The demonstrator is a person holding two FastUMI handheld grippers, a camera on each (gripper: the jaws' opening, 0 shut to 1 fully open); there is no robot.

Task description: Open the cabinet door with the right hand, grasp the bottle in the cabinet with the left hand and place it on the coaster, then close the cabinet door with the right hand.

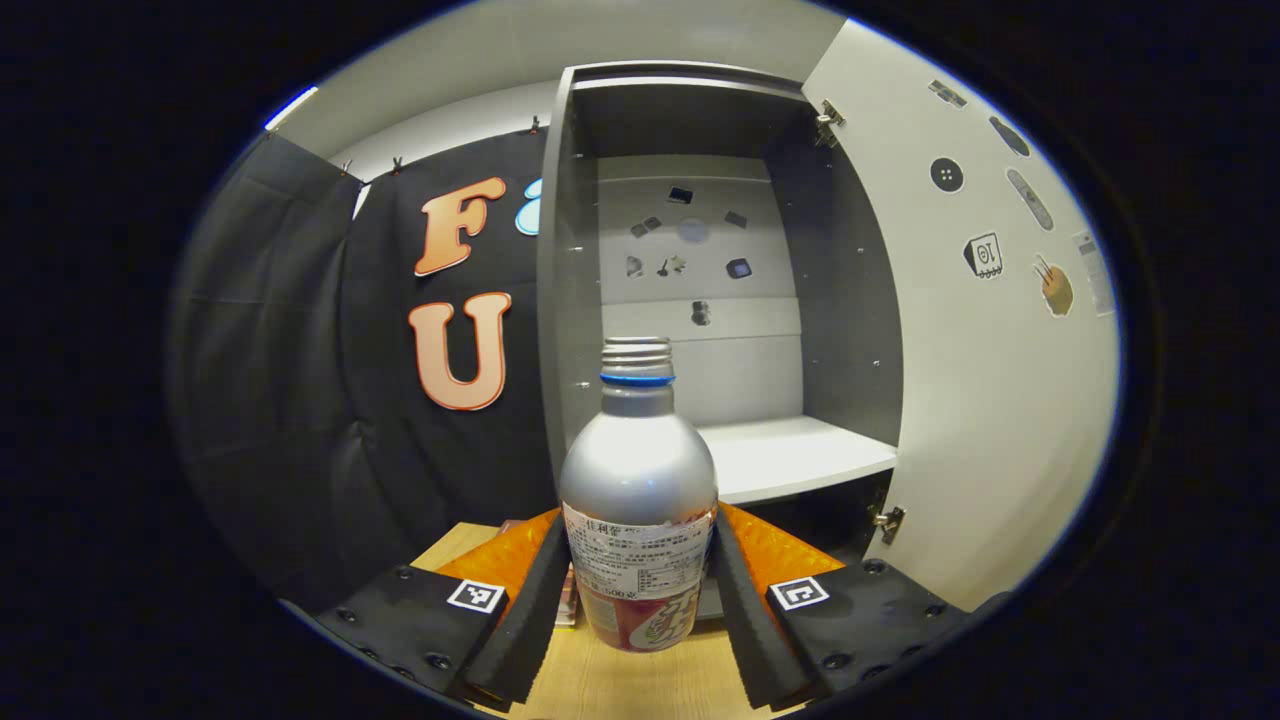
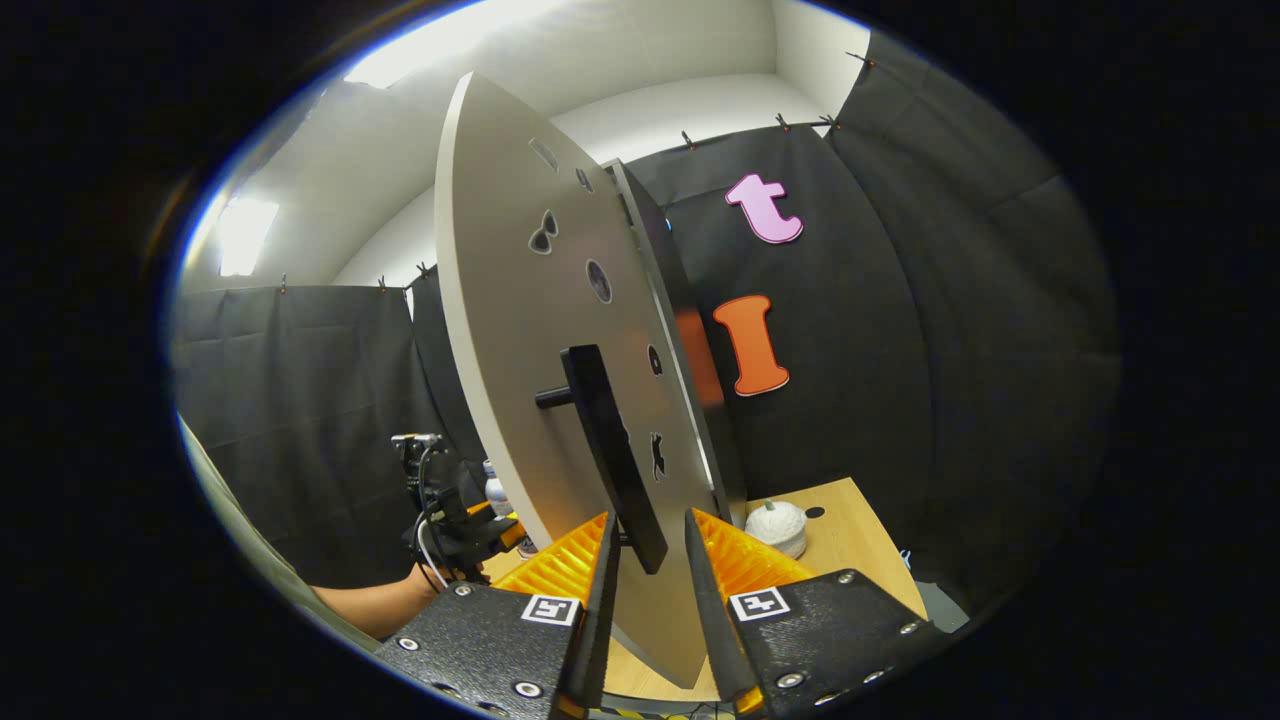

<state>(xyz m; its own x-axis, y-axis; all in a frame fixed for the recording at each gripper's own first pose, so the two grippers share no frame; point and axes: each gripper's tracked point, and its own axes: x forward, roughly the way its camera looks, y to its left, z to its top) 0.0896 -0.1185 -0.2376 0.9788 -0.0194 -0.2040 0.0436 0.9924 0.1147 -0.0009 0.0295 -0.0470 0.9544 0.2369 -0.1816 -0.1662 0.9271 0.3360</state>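
A silver bottle point(image 1: 638, 480) with a blue neck ring and a printed label stands upright between the fingers of my left gripper point(image 1: 638, 560), which is shut on its lower body, in front of the open cabinet point(image 1: 700, 250). Whether its base touches the wooden table point(image 1: 620, 690) I cannot tell. A flat reddish edge point(image 1: 566, 600) peeks out beside its base. In the right gripper view the white cabinet door point(image 2: 520, 300) is seen almost edge-on. The lower end of its black handle point(image 2: 610, 450) lies between the fingers of my right gripper point(image 2: 650, 545), which close on it.
The cabinet's white shelf point(image 1: 790, 455) is bare. The open door point(image 1: 1000, 350) with stickers stands to the right of the bottle. The right gripper view shows a white round object point(image 2: 778, 527) on the table's far corner, and the left gripper point(image 2: 455, 530) with a forearm point(image 2: 370, 605) beyond the door.
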